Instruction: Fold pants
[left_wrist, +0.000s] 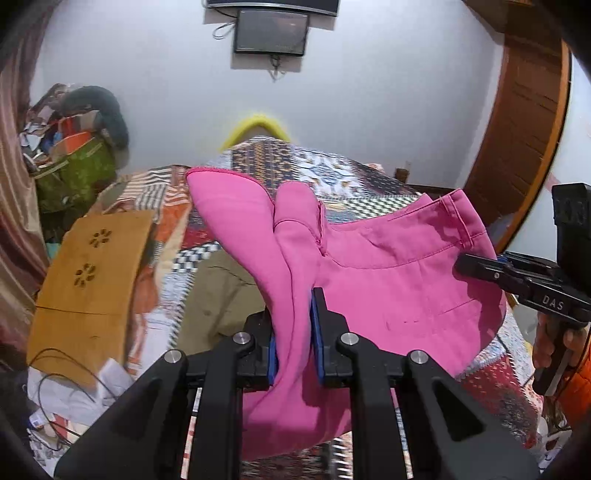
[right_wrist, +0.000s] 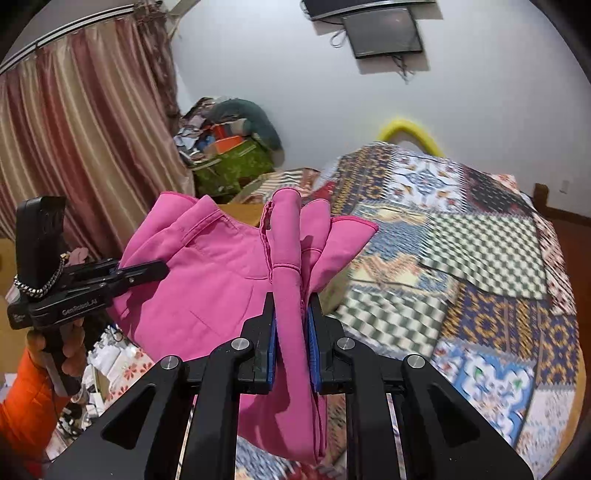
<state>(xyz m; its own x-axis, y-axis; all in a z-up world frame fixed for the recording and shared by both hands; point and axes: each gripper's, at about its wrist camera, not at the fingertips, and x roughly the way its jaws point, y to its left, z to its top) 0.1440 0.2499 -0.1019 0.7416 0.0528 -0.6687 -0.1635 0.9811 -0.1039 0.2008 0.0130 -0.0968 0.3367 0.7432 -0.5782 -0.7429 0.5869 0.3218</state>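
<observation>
Both grippers are carrying the bright pink cotton pants (left_wrist: 388, 280) in the air above the patchwork-quilted bed (right_wrist: 461, 258). The left hand-held gripper (left_wrist: 295, 354) and the right hand-held gripper (right_wrist: 291, 350) each pinch a bunched fabric fold, jaws nearly closed. Next, I judge, they must lower the pants flat on the bed with both ends level.

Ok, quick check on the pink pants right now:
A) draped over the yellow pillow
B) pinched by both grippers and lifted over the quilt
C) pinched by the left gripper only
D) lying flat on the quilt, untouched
B: the left gripper and the right gripper each have pink pants fabric clamped between their blue-padded fingers, and the cloth hangs raised above the patchwork quilt.
</observation>
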